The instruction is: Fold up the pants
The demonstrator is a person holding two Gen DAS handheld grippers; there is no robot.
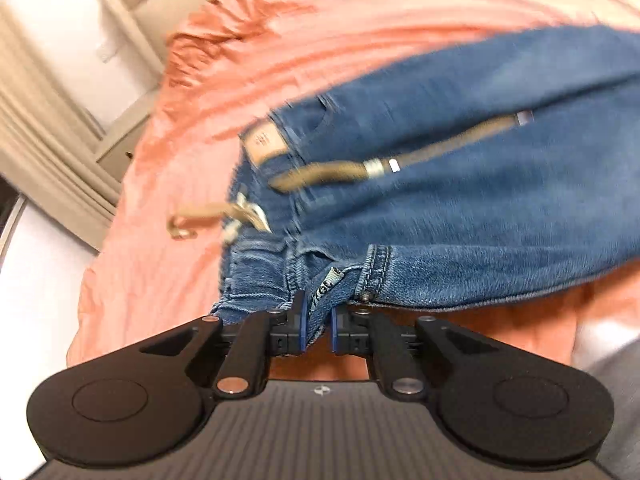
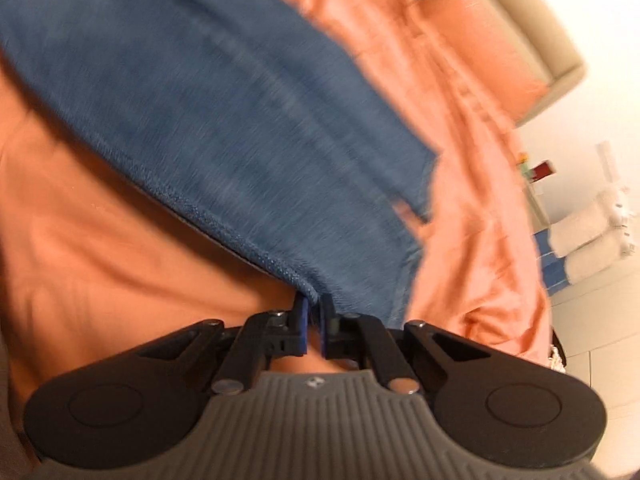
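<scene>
A: Two grippers, and both of yours have denim between the fingers. Your left gripper (image 1: 319, 318) is clamped on the waistband end of the jeans (image 1: 460, 184), right where a small label sticks out of the seam.

B: And my right?

A: Your right gripper (image 2: 315, 322) has its jaws pressed together on a stitched edge of the jeans (image 2: 224, 120), with the fabric running up and away from the fingertips.

B: Where do the pants sit overall?

A: They lie across the orange bedsheet (image 1: 192, 128). From your left camera you see the waist, with a tan leather patch (image 1: 265, 141) near the belt loops and a brown belt (image 1: 404, 160) trailing over the denim; its loose buckle end (image 1: 188, 222) rests on the sheet just beside the waistband.

B: Anything beyond the bed?

A: From your right camera, a beige headboard (image 2: 532, 20) at the top and some folded towels (image 2: 588, 232) at the far right. Both views are smeared, so finer detail is hard to tell.
</scene>
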